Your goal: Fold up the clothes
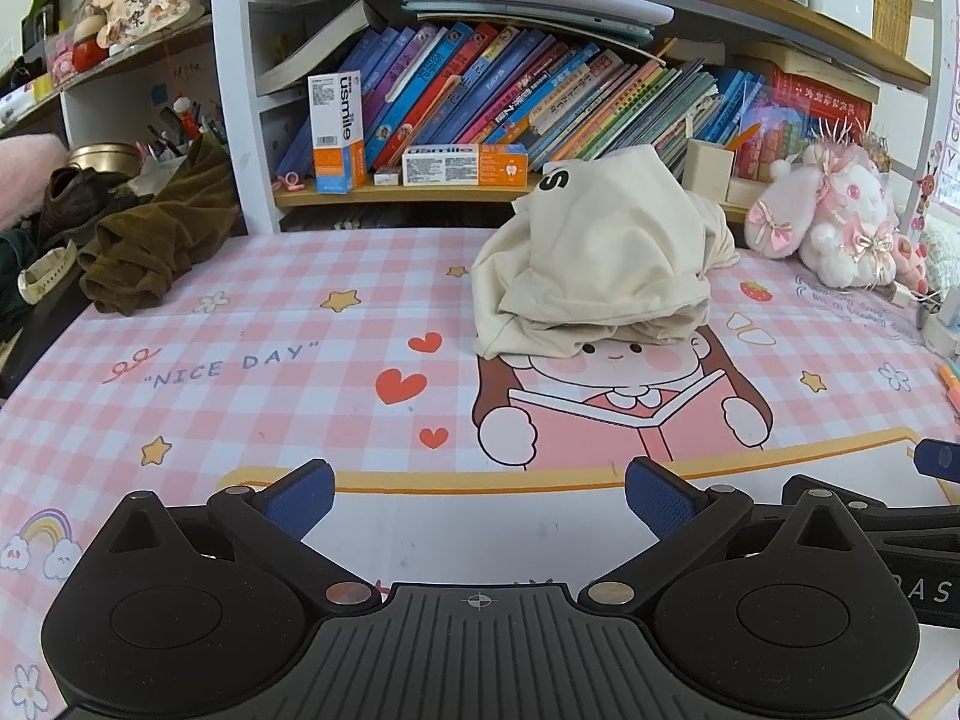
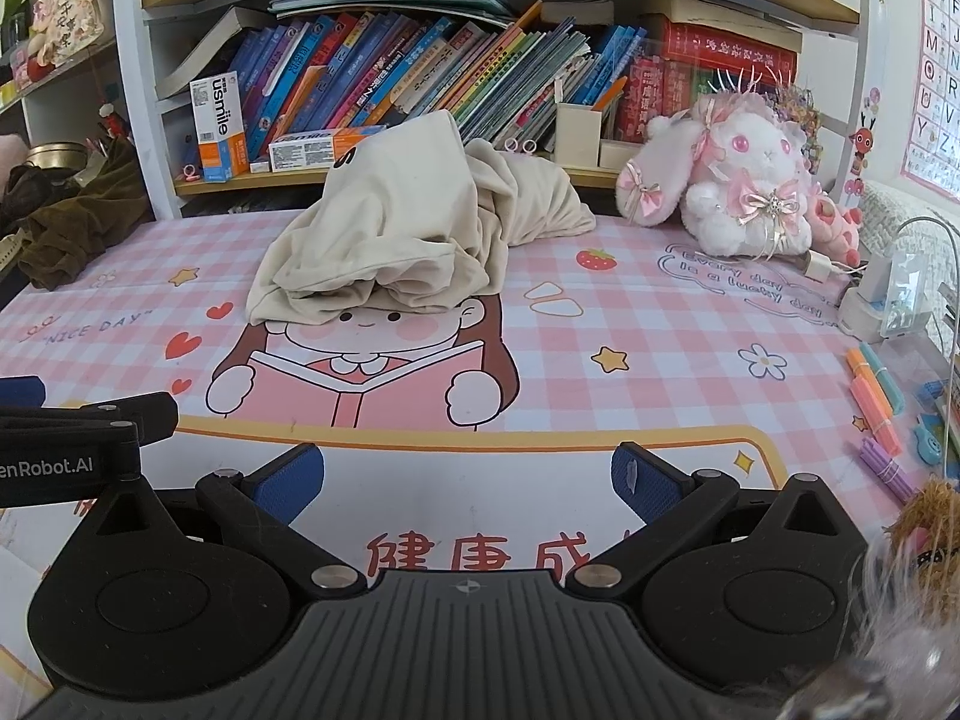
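Observation:
A cream garment (image 1: 600, 264) lies crumpled in a heap at the far middle of the pink checked desk mat (image 1: 240, 324), against the bookshelf; it also shows in the right wrist view (image 2: 408, 228). My left gripper (image 1: 479, 498) is open and empty, low over the mat's near edge, well short of the garment. My right gripper (image 2: 468, 480) is open and empty, beside the left one, also well short of the heap. The right gripper's tip shows at the right edge of the left view (image 1: 936, 459).
A brown garment (image 1: 156, 240) hangs at the far left edge. A white and pink plush rabbit (image 2: 738, 192) sits at the back right. Coloured markers (image 2: 876, 408) and a charger (image 2: 870, 300) lie along the right edge. The bookshelf (image 1: 420, 195) backs the desk.

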A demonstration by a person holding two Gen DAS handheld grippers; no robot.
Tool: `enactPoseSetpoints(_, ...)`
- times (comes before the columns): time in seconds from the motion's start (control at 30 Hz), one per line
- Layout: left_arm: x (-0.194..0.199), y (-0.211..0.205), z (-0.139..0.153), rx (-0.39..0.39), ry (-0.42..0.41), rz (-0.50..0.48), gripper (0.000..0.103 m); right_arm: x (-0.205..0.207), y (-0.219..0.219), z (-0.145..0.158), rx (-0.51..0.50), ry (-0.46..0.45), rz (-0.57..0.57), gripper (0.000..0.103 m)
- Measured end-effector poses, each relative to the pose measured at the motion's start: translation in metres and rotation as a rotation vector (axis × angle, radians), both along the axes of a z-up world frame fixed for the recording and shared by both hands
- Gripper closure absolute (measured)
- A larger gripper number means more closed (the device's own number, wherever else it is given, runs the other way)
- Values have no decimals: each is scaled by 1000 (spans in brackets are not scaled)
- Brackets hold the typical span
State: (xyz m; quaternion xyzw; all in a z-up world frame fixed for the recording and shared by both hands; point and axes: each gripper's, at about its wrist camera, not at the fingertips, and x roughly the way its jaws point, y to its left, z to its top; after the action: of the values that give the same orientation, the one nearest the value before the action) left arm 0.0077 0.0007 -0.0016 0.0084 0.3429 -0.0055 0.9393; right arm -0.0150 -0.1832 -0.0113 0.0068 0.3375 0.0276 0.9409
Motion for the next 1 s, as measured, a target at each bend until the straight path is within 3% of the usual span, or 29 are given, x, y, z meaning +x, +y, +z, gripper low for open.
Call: enactPoseSetpoints(1.0, 1, -3, -2, 28, 19, -9, 0, 1, -1, -1, 16, 8, 12, 2)
